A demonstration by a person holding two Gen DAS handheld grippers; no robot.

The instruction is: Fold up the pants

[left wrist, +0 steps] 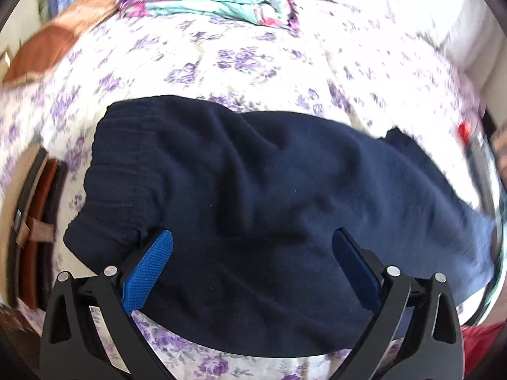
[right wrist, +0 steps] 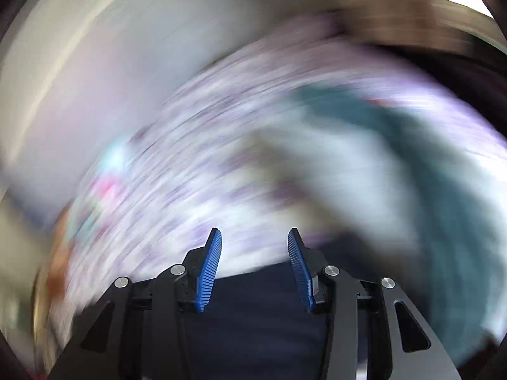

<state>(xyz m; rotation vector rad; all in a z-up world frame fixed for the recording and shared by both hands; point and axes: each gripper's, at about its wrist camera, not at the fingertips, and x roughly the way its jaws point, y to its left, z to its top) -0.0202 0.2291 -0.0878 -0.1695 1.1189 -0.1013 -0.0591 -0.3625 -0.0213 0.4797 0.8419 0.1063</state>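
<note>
Dark navy pants lie across a bed with a white sheet with purple flowers. The ribbed waistband is at the left and the legs run to the right. My left gripper is open wide just above the pants' near part, its blue fingers empty. My right gripper is open and empty. The right wrist view is heavily blurred; a dark navy patch of the pants shows below its fingers.
A folded teal and pink floral blanket lies at the far side of the bed. An orange-brown cushion is at the far left. Brown wooden furniture stands past the bed's left edge. A red object shows at the right.
</note>
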